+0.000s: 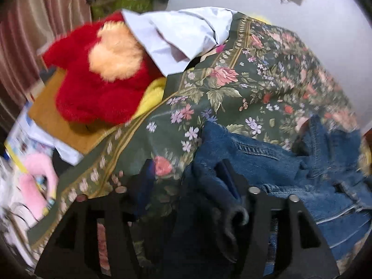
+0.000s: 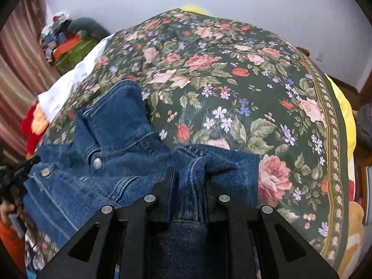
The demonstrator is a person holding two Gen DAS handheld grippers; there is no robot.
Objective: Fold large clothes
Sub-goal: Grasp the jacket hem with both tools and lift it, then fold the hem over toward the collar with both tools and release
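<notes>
Lying crumpled on a dark green floral cloth (image 2: 209, 74), the denim jacket (image 2: 111, 139) occupies the near edge of the covered surface in both views. The right wrist view shows the right gripper (image 2: 189, 181) clamped on a bunched fold of the jacket: the jaws stand almost together, with denim pressed between the pads and running back under the gripper body. Two metal snap buttons (image 2: 97, 162) and a stitched cuff or band are visible only in this view, as is the far border of the cloth with a yellow blanket (image 2: 346, 116) beneath it. At this view's left edge, part of a hand (image 2: 9, 209) is visible. The left wrist view shows the left gripper (image 1: 183, 186) with its jaws about half apart; denim lies between the fingers, but the pads do not press on it, and blur hides finer detail. Only this view shows the clutter beside the cloth: a red and cream plush toy (image 1: 97, 76), a pale blue-white garment (image 1: 176, 37) lying partly over it, a brown board (image 1: 58, 121) under the toy, and a pink item (image 1: 39, 181) lower left. A striped curtain (image 1: 21, 46) appears in both views.
</notes>
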